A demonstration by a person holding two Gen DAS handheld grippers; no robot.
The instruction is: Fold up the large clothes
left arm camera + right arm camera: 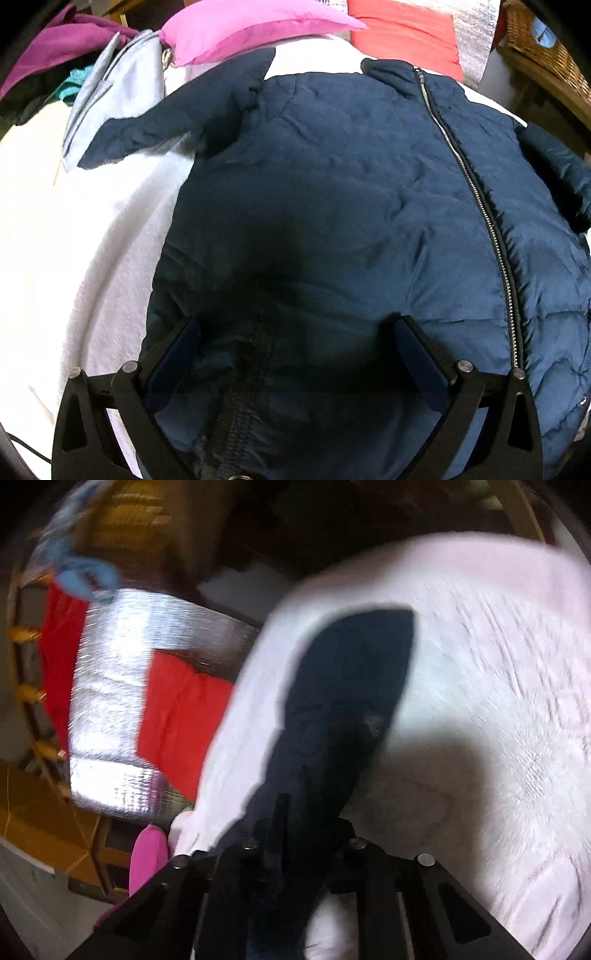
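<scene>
The navy puffer jacket (pixel 332 206) lay front-up on the white blanket (pixel 92 258), the left claw (pixel 295 332) spread wide over its hem, while the right claw (pixel 314 834) pinched its sleeve (pixel 332 709).

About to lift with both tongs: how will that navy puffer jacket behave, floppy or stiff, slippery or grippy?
Probably floppy: the navy jacket lies limp, and its sleeve droops from the right tongs. Likely light for its bulk, judging by the puffy quilting. The shell looks smooth, so it may slip. The left tongs stand open over the hem.
</scene>
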